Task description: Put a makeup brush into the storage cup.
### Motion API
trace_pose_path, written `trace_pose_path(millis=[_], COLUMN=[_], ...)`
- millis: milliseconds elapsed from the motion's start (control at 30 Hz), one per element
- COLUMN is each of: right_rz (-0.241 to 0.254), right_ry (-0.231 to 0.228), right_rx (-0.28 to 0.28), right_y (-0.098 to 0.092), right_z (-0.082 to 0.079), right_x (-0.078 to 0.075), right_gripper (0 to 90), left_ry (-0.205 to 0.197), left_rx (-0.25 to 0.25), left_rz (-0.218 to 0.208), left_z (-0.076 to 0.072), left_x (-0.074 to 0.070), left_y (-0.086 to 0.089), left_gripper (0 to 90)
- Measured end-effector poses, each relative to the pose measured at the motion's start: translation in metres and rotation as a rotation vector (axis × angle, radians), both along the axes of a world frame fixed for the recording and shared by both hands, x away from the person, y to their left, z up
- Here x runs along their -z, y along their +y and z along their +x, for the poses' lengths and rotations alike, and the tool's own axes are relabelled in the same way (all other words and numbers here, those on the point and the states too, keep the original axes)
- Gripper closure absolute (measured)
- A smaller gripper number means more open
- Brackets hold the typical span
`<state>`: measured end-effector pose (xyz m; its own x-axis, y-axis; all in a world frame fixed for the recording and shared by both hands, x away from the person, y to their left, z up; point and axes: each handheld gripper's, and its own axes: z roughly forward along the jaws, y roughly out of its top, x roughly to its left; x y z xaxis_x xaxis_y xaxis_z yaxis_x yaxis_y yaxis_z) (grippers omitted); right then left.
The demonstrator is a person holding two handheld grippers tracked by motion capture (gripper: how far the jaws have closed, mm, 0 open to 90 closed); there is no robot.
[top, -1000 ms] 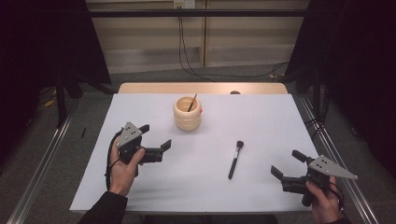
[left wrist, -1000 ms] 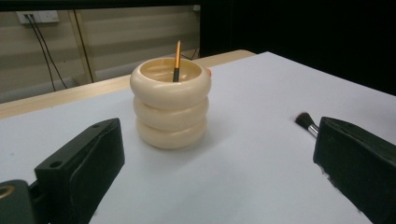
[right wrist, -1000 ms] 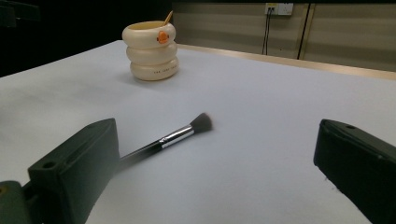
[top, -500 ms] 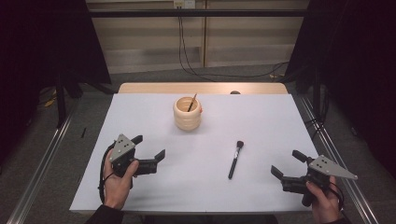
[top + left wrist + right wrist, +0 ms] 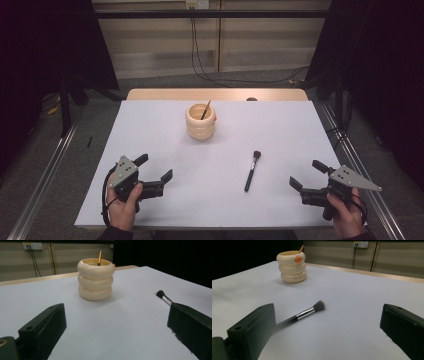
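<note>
- The table cover (image 5: 150, 130) is plain white, with a light wood edge at its far side.
- The ringed holder (image 5: 201, 121) is cream; the right gripper view shows a small orange mark on its top ring.
- The stick (image 5: 99, 258) inside it is orange-brown.
- The brush (image 5: 251, 170) has a black handle, silver ferrule and dark bristles.
- Both grippers' jaws are black, and their top plates grey.

brush (image 5: 304, 313) handle hidden behind right gripper (image 5: 329, 337) | holder (image 5: 291, 266) lettering unreadable
</note>
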<state>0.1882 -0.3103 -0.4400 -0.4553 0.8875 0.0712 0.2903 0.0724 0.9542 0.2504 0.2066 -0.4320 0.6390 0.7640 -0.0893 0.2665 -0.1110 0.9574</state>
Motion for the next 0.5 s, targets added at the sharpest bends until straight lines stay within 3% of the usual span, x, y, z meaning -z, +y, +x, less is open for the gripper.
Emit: trace_pose_path(millis=[200, 500], right_rz=[0.009, 0.001], right_ry=[0.002, 0.002], right_rx=[0.009, 0.009], right_y=[-0.0010, -0.0011], right_z=[-0.0009, -0.0017], right_x=[0.0001, -0.0001], right_gripper=[0.0, 0.0], left_ry=[0.007, 0.013], left_rx=[-0.001, 0.021], left_rz=[0.016, 0.003], left_z=[-0.0019, -0.0015], left_x=[-0.0012, 0.0002], left_y=[0.0015, 0.0042], left_gripper=[2.1, 2.0])
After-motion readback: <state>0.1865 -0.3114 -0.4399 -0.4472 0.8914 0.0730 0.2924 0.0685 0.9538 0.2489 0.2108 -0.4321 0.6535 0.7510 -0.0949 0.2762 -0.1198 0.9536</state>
